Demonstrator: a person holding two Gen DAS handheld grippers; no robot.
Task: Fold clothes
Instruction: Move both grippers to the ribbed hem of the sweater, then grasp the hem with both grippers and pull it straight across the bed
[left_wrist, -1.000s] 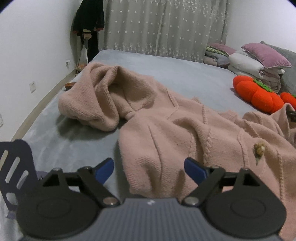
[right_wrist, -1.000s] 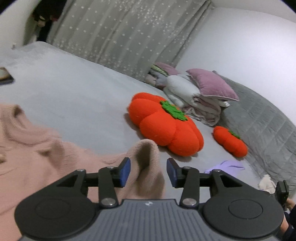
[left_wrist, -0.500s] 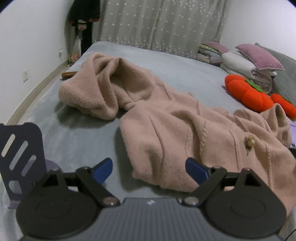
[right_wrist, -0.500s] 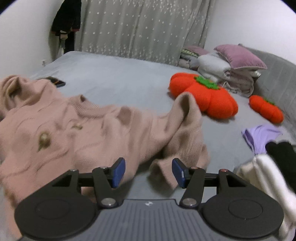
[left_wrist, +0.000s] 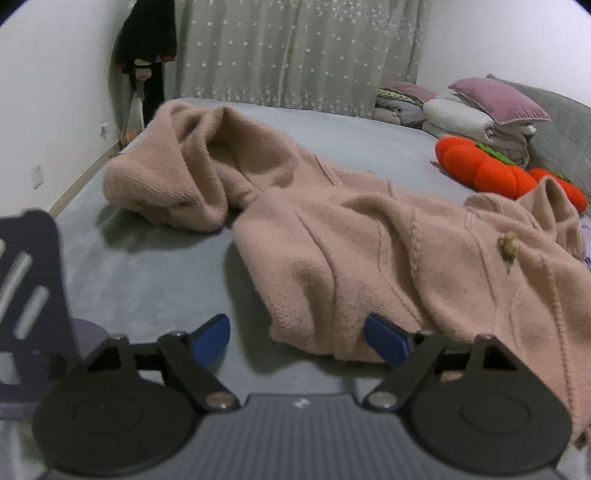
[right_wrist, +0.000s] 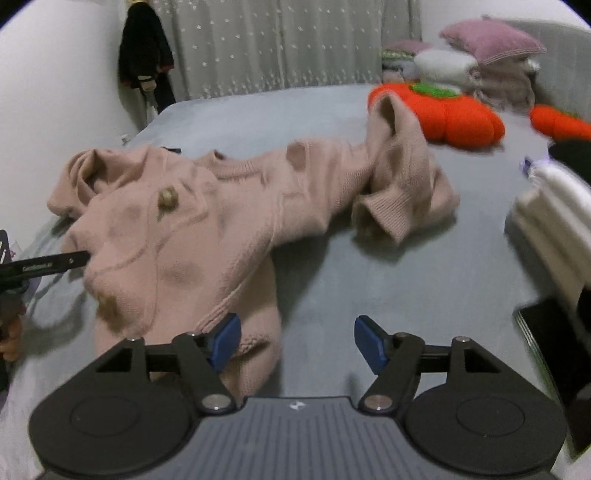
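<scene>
A pink knitted cardigan (left_wrist: 369, 236) lies crumpled across the grey bed (left_wrist: 147, 280), one sleeve bunched at the left (left_wrist: 177, 177). In the right wrist view the same cardigan (right_wrist: 192, 229) spreads to the left, its other sleeve (right_wrist: 399, 192) heaped in the middle with the cuff facing me. My left gripper (left_wrist: 297, 338) stands open just short of the cardigan's near hem, holding nothing. My right gripper (right_wrist: 297, 341) is open too, its left finger over the bottom hem and bare bed between the pads.
Two orange pumpkin cushions (right_wrist: 454, 114) and stacked pillows (left_wrist: 480, 110) lie at the far right. Folded white and dark clothes (right_wrist: 554, 206) sit at the right. A dark slotted stand (left_wrist: 26, 288) is at the left edge. Curtain (left_wrist: 295, 55) and hanging dark coat (left_wrist: 147, 40) behind.
The right gripper let go of the sleeve it straddled, pulled back and swung left, opening wider; the sleeve now lies heaped on the bed. The left gripper drew back slightly from the cardigan.
</scene>
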